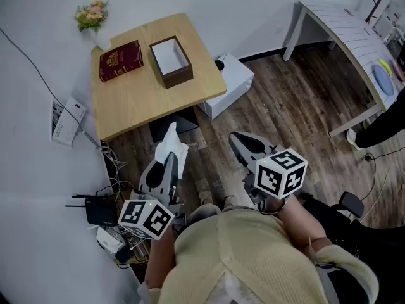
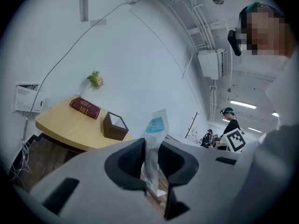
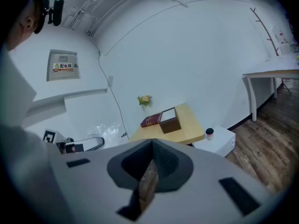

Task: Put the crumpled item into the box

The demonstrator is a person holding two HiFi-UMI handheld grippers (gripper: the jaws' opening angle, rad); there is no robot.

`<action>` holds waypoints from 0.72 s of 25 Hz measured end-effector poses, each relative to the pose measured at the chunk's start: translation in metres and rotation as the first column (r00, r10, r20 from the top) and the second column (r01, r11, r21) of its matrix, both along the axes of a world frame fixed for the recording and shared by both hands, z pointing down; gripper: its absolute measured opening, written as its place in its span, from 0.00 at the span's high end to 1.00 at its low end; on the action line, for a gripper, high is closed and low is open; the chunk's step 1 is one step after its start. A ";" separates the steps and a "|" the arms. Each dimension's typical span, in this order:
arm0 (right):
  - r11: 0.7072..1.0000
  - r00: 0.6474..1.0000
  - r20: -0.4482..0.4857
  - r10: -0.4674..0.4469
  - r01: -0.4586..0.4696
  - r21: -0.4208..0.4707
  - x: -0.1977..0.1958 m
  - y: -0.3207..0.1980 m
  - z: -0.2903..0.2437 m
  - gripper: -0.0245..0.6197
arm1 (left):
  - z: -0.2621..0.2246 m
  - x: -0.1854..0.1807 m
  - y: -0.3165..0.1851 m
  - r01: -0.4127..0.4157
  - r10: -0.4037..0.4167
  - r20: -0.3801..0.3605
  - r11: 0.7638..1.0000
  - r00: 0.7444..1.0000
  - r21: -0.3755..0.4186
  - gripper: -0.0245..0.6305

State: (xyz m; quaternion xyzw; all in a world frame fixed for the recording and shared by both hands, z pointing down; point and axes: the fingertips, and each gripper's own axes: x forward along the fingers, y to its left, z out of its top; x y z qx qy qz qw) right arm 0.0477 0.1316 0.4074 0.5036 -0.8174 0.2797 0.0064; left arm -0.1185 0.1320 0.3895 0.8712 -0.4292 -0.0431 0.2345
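The crumpled item point(image 1: 171, 143) is a white wrapper with a blue label point(image 2: 154, 125). It sticks up from my left gripper point(image 1: 169, 158), which is shut on it above the wooden floor, short of the table. The box point(image 1: 171, 61) is brown with a white inside, open at the top, and stands on the wooden table point(image 1: 145, 97) ahead; it also shows in the left gripper view point(image 2: 115, 126) and the right gripper view point(image 3: 170, 122). My right gripper point(image 1: 243, 145) is level with the left, its jaws together with nothing between them point(image 3: 148, 171).
A red book point(image 1: 120, 60) lies left of the box, and a small vase of flowers point(image 1: 92, 16) stands at the table's far corner. A white low cabinet point(image 1: 231, 86) with a cup point(image 1: 219, 64) sits to the table's right. Router and cables point(image 1: 101, 211) lie at the left wall.
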 end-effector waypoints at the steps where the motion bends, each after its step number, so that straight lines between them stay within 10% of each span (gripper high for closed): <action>1: 1.000 1.000 -0.003 -0.002 0.002 0.000 0.000 0.001 0.000 0.92 | 0.000 0.000 0.001 0.002 -0.002 0.001 1.000 1.000 -0.002 0.86; 18: 1.000 0.999 0.033 0.002 -0.001 -0.029 0.006 0.007 0.004 0.92 | 0.010 0.007 0.005 0.022 -0.021 0.007 0.999 1.000 -0.026 0.86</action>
